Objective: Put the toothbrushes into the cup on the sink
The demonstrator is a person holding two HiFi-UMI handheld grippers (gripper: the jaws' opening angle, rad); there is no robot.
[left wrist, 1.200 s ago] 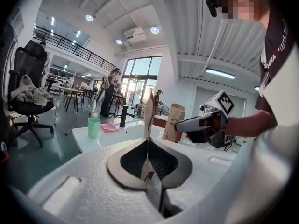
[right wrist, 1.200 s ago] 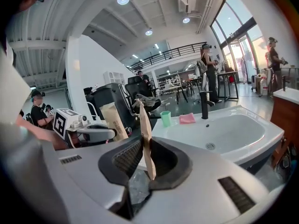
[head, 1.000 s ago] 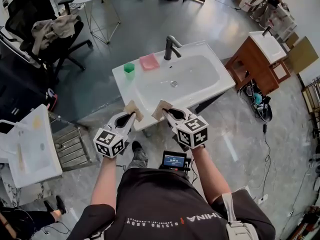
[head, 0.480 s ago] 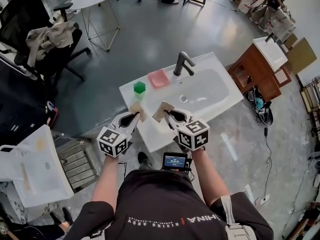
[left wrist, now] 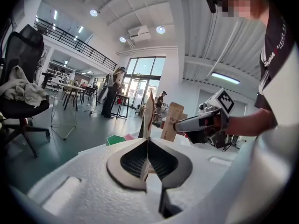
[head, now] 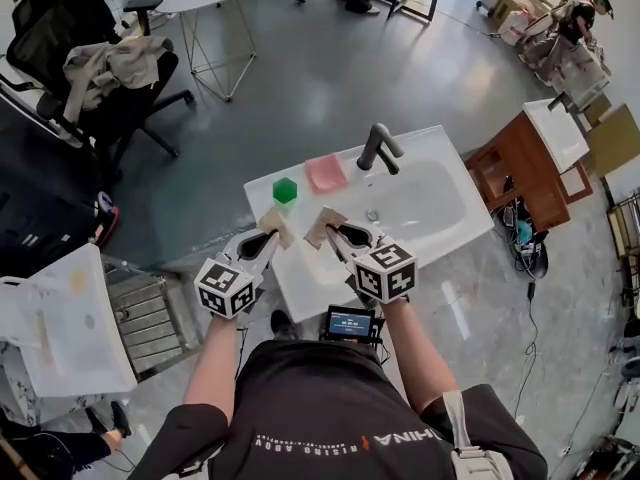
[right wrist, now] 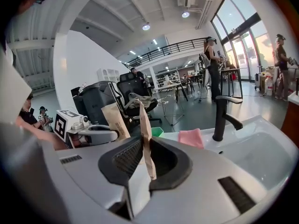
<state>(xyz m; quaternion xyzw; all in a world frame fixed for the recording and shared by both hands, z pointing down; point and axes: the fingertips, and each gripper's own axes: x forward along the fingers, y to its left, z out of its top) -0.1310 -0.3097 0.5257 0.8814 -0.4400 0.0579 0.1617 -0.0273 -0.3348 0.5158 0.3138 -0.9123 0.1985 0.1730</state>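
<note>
Left hand-held gripper [head: 264, 238] is clenched on a flat brown paper toothbrush pack [head: 272, 222], which stands upright, edge-on between the jaws. Right hand-held gripper [head: 336, 232] is the same, clamped on a second brown paper pack [head: 322, 224]. Both are over the near edge of the white ceramic sink [head: 440, 208], packs close but not touching. Small green plastic cup [head: 285, 190] sits on the sink deck at 12 o'clock from the left pack, clear of it. Pink square pad [head: 326, 173] is at the cup's 2 o'clock, with the black tap [head: 378, 148] further right.
</note>
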